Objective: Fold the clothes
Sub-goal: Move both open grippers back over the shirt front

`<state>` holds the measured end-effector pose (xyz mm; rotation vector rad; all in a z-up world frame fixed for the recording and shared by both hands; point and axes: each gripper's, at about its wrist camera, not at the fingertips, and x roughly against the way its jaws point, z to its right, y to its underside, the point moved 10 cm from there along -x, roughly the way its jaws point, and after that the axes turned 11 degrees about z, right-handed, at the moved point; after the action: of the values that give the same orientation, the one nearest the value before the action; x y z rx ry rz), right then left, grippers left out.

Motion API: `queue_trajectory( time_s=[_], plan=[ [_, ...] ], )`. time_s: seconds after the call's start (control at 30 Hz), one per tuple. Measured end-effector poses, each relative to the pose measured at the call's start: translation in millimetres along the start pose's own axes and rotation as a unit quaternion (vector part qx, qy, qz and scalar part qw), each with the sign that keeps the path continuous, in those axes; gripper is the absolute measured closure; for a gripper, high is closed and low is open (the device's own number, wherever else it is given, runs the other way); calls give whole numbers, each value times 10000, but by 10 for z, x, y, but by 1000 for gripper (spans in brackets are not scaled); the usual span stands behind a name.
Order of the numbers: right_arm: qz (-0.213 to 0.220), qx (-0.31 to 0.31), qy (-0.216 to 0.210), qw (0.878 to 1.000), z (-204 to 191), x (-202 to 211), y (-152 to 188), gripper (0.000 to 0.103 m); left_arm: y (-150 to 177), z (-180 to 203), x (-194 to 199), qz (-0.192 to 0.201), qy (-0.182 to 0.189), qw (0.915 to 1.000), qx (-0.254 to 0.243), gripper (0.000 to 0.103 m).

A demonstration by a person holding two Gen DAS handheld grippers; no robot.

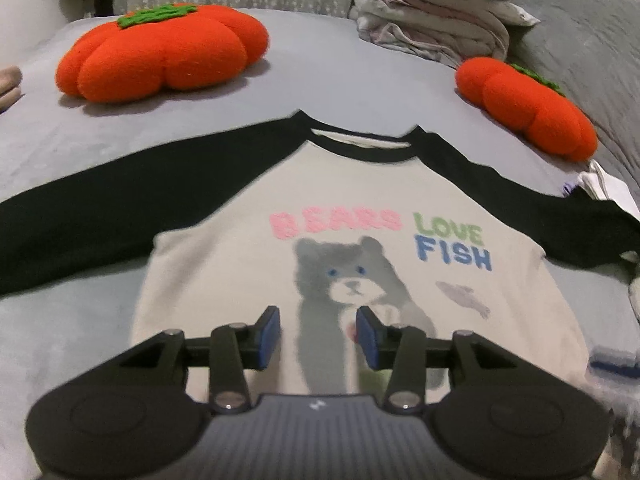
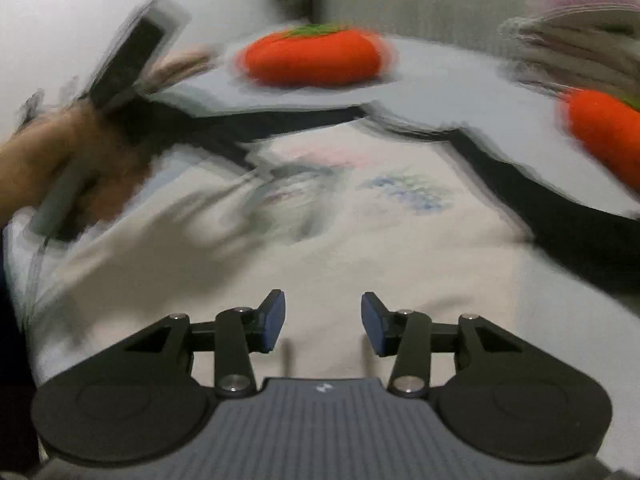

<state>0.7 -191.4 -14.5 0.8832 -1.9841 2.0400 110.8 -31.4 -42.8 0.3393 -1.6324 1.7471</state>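
Note:
A cream T-shirt (image 1: 248, 264) with black raglan sleeves, a grey bear print and the words BEARS LOVE FISH lies flat, front up, on a pale blue bed sheet (image 1: 340, 80). My left gripper (image 1: 318, 334) hovers over the shirt's lower front, open, with nothing between its blue pads. In the blurred right wrist view the same shirt (image 2: 360, 240) spreads below my right gripper (image 2: 323, 322), which is open and holds nothing. A hand (image 2: 52, 152) with the other gripper body shows at the left of that view.
Two orange pumpkin-shaped cushions sit beyond the collar, one at the far left (image 1: 160, 52), one at the right (image 1: 528, 108). A pile of folded bedding (image 1: 436, 20) and a grey quilt (image 1: 580, 28) fill the far right. White fabric (image 1: 600, 184) lies by the right sleeve.

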Motion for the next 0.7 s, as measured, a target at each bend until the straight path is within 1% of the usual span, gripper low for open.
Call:
queue_trajectory(
  time_s=[0.03, 0.1, 0.2, 0.27, 0.33, 0.37, 0.47, 0.57, 0.6, 0.63, 0.7],
  plan=[
    [27, -183, 269, 9995, 241, -21, -18, 56, 35, 59, -13, -40, 29, 10000, -39, 59],
    [-62, -366, 463, 9982, 511, -95, 29, 56, 52, 163, -60, -66, 58, 9998, -154, 59],
    [-385, -444, 408, 9974, 547, -279, 195, 57, 109, 360, -112, -44, 69, 9991, -418, 59],
    [-583, -391, 507, 9962, 487, -341, 321, 57, 146, 448, -126, 6, -2, 9981, -618, 58],
    [-697, -398, 580, 9951, 422, -235, 388, 56, 165, 488, -129, 65, -99, 9965, -832, 58],
    [-771, -424, 549, 9946, 389, -160, 445, 56, 164, 486, -120, 79, -110, 9961, -872, 58],
    [-929, -553, 458, 9931, 313, 131, 683, 56, 152, 446, -114, 64, -142, 9967, -792, 58],
    [-1029, -780, 412, 9908, 365, 334, 795, 56, 147, 443, -113, 73, -213, 9962, -837, 58],
    [-1150, -793, 409, 9894, 357, 391, 844, 54, 148, 452, -112, 80, -228, 9959, -877, 58],
    [-1216, -777, 385, 9888, 343, 447, 885, 54, 146, 462, -109, 86, -238, 9955, -909, 58],
    [-1165, -675, 250, 9906, 307, 546, 921, 54, 135, 489, -103, 104, -206, 9953, -943, 58]
  ],
)
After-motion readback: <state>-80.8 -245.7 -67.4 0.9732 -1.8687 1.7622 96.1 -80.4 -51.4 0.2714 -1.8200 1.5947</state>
